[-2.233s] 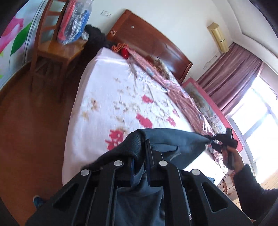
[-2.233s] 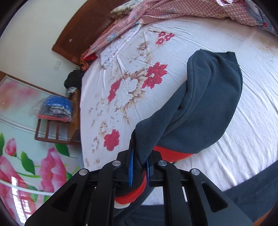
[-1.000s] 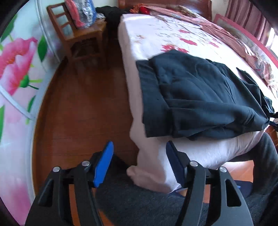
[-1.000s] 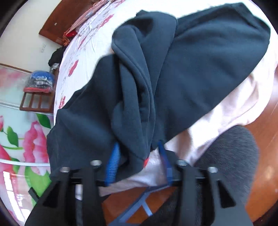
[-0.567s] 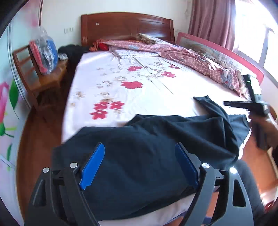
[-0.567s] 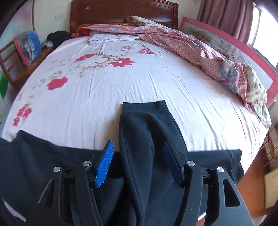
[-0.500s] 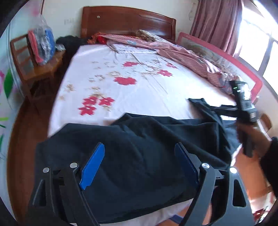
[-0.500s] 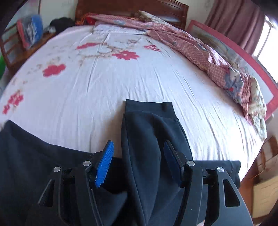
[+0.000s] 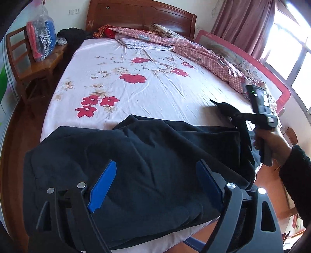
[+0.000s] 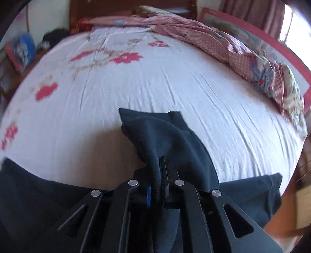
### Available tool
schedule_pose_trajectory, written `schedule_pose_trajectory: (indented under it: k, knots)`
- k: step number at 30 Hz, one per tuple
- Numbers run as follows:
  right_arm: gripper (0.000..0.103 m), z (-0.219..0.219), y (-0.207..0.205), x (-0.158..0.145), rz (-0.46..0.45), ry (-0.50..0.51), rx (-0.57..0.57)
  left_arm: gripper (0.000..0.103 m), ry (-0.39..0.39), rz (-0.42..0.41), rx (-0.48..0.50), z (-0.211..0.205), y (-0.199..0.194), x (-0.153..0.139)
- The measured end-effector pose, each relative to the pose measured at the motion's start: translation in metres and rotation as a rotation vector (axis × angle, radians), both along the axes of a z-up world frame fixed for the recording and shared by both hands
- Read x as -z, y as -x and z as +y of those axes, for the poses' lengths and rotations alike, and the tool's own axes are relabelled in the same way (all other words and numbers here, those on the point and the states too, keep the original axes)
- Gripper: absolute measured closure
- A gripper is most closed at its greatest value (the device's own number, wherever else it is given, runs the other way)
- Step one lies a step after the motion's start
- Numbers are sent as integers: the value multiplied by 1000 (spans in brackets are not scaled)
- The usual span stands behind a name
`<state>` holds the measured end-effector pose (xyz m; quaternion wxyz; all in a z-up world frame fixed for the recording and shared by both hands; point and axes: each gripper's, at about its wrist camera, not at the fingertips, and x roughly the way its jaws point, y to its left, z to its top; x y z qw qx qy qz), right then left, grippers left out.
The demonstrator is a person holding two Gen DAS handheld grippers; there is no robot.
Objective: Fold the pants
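The dark navy pants (image 9: 147, 161) lie crumpled across the near edge of the bed (image 9: 136, 93). My left gripper (image 9: 155, 184) is open and empty, its blue pads spread wide just above the pants' near part. My right gripper (image 10: 157, 175) is shut on the pants leg end (image 10: 163, 136) and holds it raised off the sheet. It also shows in the left wrist view (image 9: 231, 113) at the right, pinching the cloth. The rest of the pants (image 10: 29, 194) lies to the left and right below it.
A pink checked quilt (image 9: 194, 50) is bunched along the bed's far right side. A wooden chair (image 9: 33, 58) with a plastic-wrapped bundle stands left of the bed. A wooden headboard (image 9: 140, 15) is at the back. Wooden floor surrounds the bed.
My right gripper has closed on the pants leg end and lifted it. My left gripper stays open over the pants, barely moved.
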<state>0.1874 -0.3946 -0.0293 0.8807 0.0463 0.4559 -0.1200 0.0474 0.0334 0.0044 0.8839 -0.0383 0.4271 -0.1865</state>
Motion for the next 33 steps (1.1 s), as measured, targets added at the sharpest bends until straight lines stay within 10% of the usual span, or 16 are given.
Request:
schedule_pose_trajectory:
  k: [9,18,22,30,33]
  knots:
    - [97,-131,128,-45,-366,-507,254,18,-31,-14,31,-10,-7,-7]
    - [96,-202,213,63,-441,-829,495,18,-90,-40,43,-19,-9,-15]
    - [67,-212,238,112,-363,-931,648,18,-97,-38,25,-15,-9,-17]
    - [58,-210,273,80,-148,-645,892,16,-121,-41,-89,20,-10,1]
    - [58,-185,267,37,-134,-444,806,16,-130,-2,-171,47,-12,23]
